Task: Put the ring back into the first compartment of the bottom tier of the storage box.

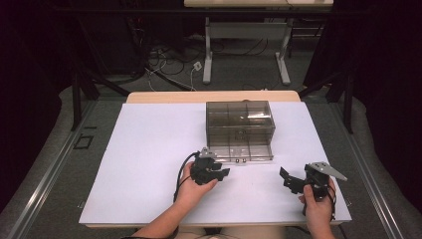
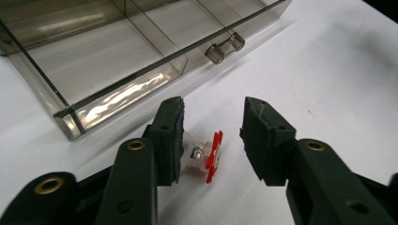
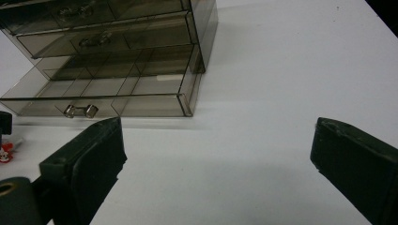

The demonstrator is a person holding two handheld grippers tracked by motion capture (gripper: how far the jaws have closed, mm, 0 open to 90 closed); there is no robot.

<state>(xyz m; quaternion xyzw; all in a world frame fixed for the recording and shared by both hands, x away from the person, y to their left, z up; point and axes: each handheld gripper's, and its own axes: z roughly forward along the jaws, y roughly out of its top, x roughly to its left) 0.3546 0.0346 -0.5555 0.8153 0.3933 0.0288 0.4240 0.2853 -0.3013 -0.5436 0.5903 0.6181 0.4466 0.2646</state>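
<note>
a lab-like recording room: a white-topped table (image 1: 149,164) on grey carpet (image 1: 64,164), ringed by black curtains (image 1: 383,74), with loose cables (image 1: 169,64) snaking beneath a second desk (image 1: 246,30) behind.

High view: above the near table edge, facing fwd/down over the whole white table (image 1: 149,149). Both gripper views sit low and close, each facing the open bottom drawer (image 2: 117,93) of the smoky plastic drawer box (image 3: 141,37).

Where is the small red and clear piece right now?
In the left gripper view, the red and clear piece lies on the white table between the left tool's jaws, just in front of the open bottom drawer.
</note>
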